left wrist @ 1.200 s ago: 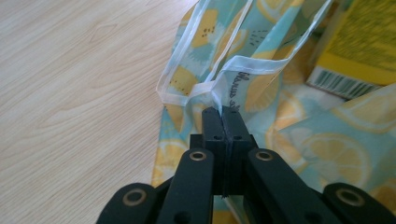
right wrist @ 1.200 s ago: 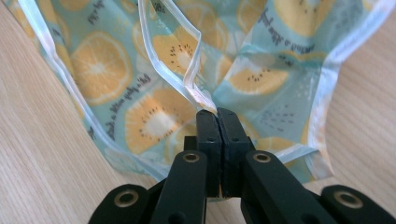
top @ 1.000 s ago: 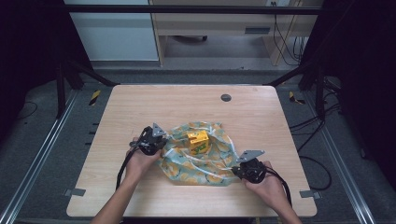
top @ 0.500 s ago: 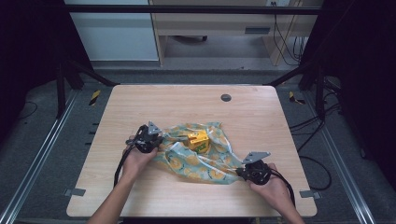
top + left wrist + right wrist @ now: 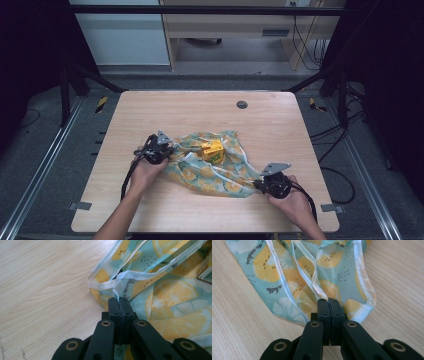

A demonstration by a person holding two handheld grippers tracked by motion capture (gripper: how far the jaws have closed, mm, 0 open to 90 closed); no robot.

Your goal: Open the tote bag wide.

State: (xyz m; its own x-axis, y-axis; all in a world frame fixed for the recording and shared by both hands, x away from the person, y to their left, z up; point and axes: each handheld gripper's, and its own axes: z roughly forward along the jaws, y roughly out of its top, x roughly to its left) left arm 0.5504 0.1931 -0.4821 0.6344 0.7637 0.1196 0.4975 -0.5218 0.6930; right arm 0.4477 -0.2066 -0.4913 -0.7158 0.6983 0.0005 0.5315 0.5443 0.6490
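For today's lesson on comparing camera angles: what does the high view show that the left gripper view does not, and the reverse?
High view alone: the whole table, both hands, the right gripper, and the yellow box lying on the cloth. Left gripper view alone: the left gripper with its jaws shut on the cloth's white hem, and small printed lettering. Both share the lemon-print cloth and the wooden tabletop.
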